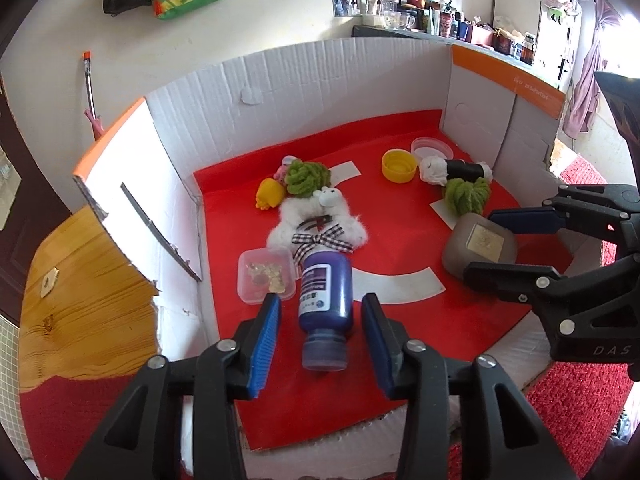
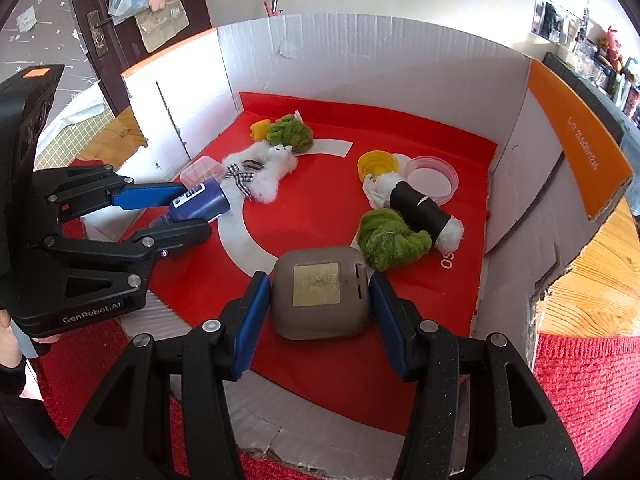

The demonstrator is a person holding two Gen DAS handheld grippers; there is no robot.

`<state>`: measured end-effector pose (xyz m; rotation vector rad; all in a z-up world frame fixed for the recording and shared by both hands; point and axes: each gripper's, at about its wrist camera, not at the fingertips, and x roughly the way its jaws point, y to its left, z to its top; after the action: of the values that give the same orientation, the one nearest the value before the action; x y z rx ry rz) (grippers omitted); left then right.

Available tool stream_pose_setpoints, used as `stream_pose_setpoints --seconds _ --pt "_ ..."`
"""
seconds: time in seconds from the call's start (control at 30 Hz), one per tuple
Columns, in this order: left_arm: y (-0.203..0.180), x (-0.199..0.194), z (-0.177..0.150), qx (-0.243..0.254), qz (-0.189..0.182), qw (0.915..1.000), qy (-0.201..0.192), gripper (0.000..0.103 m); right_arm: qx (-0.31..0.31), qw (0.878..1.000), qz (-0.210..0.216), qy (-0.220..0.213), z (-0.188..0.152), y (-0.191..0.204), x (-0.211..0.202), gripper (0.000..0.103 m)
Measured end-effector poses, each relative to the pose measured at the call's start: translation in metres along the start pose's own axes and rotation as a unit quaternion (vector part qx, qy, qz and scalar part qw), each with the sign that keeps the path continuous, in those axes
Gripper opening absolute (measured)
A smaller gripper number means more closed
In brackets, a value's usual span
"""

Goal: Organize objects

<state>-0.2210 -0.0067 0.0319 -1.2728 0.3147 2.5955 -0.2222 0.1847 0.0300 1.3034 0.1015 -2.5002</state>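
Left wrist view — blue bottle (image 1: 326, 300) lying loose between left tool (image 1: 320, 344) pads.

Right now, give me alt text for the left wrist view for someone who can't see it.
The left gripper straddles a blue bottle lying on a red mat inside a white cardboard box, pads clear of it. At right, the right gripper brackets a grey case. Behind lie a white plush, green yarn and a yellow lid.

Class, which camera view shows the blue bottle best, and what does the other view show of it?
The left wrist view: the blue bottle lies in full between the pads, label and cap visible. In the right wrist view, the bottle is small and partly hidden by the left hand-held gripper.
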Motion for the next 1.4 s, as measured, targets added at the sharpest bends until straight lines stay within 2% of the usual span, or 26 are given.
stream_pose_setpoints --seconds 0.07,0.27,0.43,0.5,0.63,0.73,0.87,1.07,1.2,1.3,1.4 --pt "-0.002 -0.005 0.0 0.003 0.006 0.9999 -0.008 0.053 0.003 1.0 0.001 -0.005 0.0 0.0 -0.003 0.051" --pt "-0.004 -0.02 -0.002 -0.001 0.014 0.9994 -0.031 0.06 0.009 1.0 0.005 -0.019 -0.003 0.003 -0.011 0.056" --pt "-0.004 -0.031 -0.005 -0.01 0.016 0.9989 -0.043 0.062 0.016 0.999 0.005 -0.036 -0.007 0.004 -0.022 0.06" --pt "-0.003 -0.034 -0.006 -0.017 0.015 0.9987 -0.046 0.062 0.017 0.999 0.002 -0.044 -0.008 0.005 -0.026 0.066" --pt "-0.001 -0.041 -0.011 -0.033 0.021 0.9976 -0.058 0.069 0.023 0.998 -0.004 -0.057 -0.011 0.005 -0.033 0.07" --pt "-0.001 -0.047 -0.015 -0.043 0.03 0.9964 -0.066 0.07 0.037 0.997 -0.004 -0.069 -0.013 0.003 -0.038 0.075" --pt "0.002 -0.053 -0.019 -0.061 0.033 0.9949 -0.074 0.076 0.048 0.995 -0.019 -0.086 -0.017 0.004 -0.044 0.078" --pt "0.004 -0.058 -0.028 -0.081 0.052 0.9919 -0.083 0.08 0.064 0.991 -0.034 -0.112 -0.025 0.006 -0.053 0.087" --pt "0.005 -0.06 -0.033 -0.089 0.059 0.9905 -0.087 0.084 0.079 0.988 -0.041 -0.128 -0.031 0.008 -0.056 0.096" --pt "0.005 -0.062 -0.036 -0.091 0.068 0.9894 -0.09 0.086 0.083 0.986 -0.051 -0.132 -0.034 0.01 -0.055 0.097" --pt "0.006 -0.063 -0.04 -0.097 0.068 0.9887 -0.092 0.092 0.082 0.986 -0.059 -0.134 -0.036 0.012 -0.055 0.1"
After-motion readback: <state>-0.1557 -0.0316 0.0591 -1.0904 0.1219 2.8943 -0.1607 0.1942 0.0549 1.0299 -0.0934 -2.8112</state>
